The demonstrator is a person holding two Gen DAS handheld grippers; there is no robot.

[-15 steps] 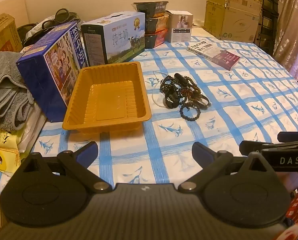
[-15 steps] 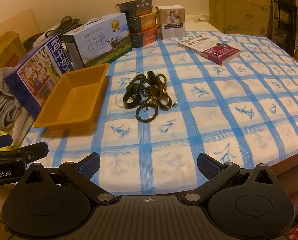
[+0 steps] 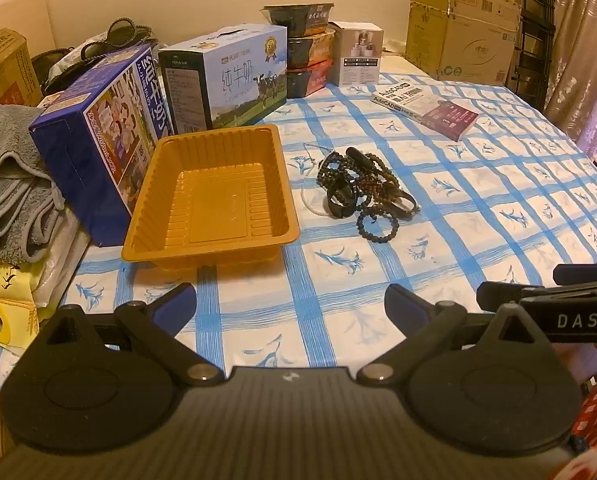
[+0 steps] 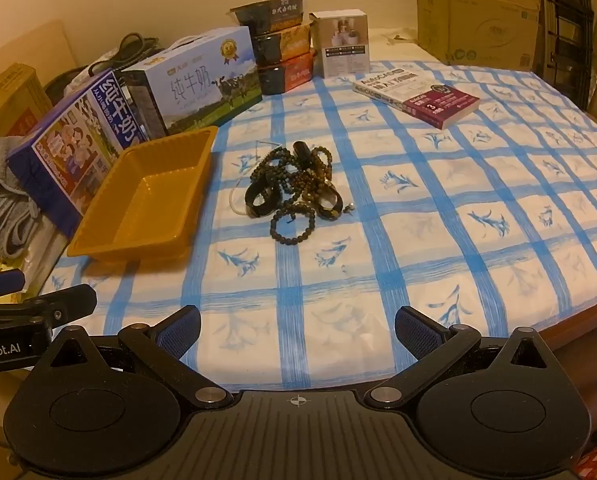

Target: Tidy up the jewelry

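Jewelry untouched, tray bare

Left wrist view: the left gripper hangs low over the near edge of the round table with its blue-and-white checked cloth, jaws spread wide and holding nothing. Ahead sits the ribbed orange plastic tray, and this view looks straight down onto its floor, which is bare. Just beside the tray's right rim, on the cloth, lies the tangled heap of dark beaded bracelets and black bands, with one beaded loop lying at its near edge. By my judgement nothing is sorted yet; every piece is left to move, presumably into the tray.

Right wrist view: the right gripper is likewise spread and empty, well back from the jewelry heap. From this side the tray is seen obliquely, so less of its floor shows, but a small pale piece at the heap's right edge and the table's wooden rim appear, neither clear in the other view. A purple-covered book lies well apart, farther back.
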